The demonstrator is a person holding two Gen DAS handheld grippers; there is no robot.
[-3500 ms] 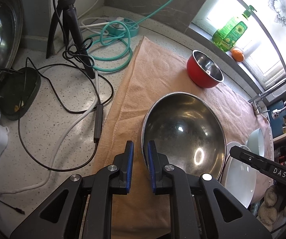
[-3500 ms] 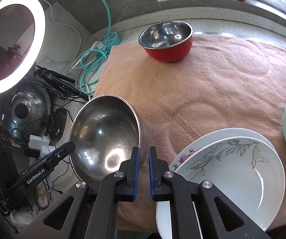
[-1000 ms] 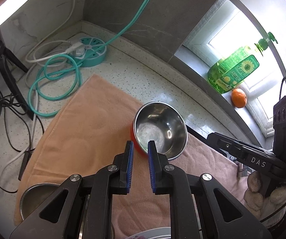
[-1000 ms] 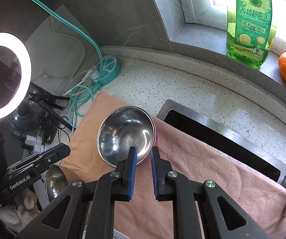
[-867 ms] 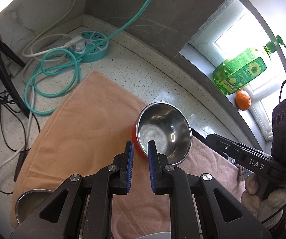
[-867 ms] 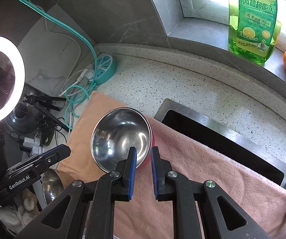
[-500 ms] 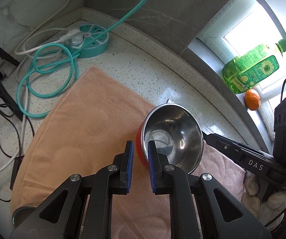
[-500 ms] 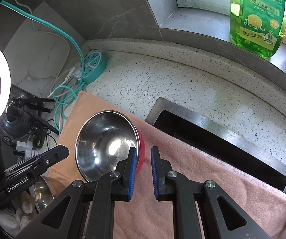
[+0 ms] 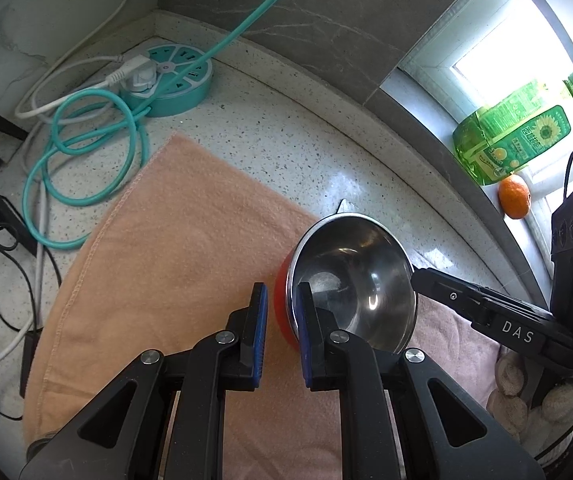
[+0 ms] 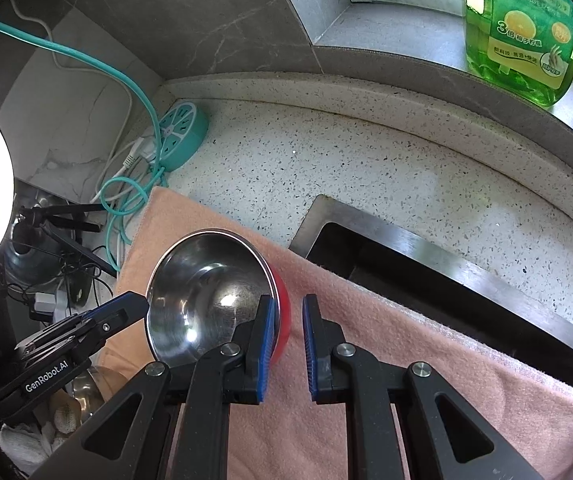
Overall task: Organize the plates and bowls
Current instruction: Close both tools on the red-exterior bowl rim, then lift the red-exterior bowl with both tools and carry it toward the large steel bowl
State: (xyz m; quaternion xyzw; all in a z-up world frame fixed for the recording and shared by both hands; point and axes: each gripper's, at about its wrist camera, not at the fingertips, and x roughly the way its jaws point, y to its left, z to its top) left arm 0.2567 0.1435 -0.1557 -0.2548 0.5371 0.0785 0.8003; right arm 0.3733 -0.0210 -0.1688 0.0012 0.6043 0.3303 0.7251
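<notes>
A red bowl (image 9: 358,272) with a steel inside (image 10: 198,288) stands on the peach towel (image 9: 166,240) near its far edge. My left gripper (image 9: 282,312) is at the bowl's left rim, shut to a narrow slot. One of its fingers is over the inside and one outside, and the red wall shows in the slot. My right gripper (image 10: 288,320) stands the same way at the opposite rim. I cannot tell whether any pad touches the bowl. A larger steel bowl (image 10: 84,386) peeks out at the lower left of the right wrist view.
A sink opening (image 10: 406,264) lies just behind the towel (image 10: 366,320). A green soap bottle (image 9: 510,140) and an orange (image 9: 514,196) sit on the window ledge. A teal power strip (image 9: 166,80), looped cables, a tripod and a ring light (image 10: 2,168) crowd the left corner.
Both grippers left the large steel bowl and sank toward the red bowl. It has grown in both views, and its rim now lies within each gripper's slot. The slots kept their width.
</notes>
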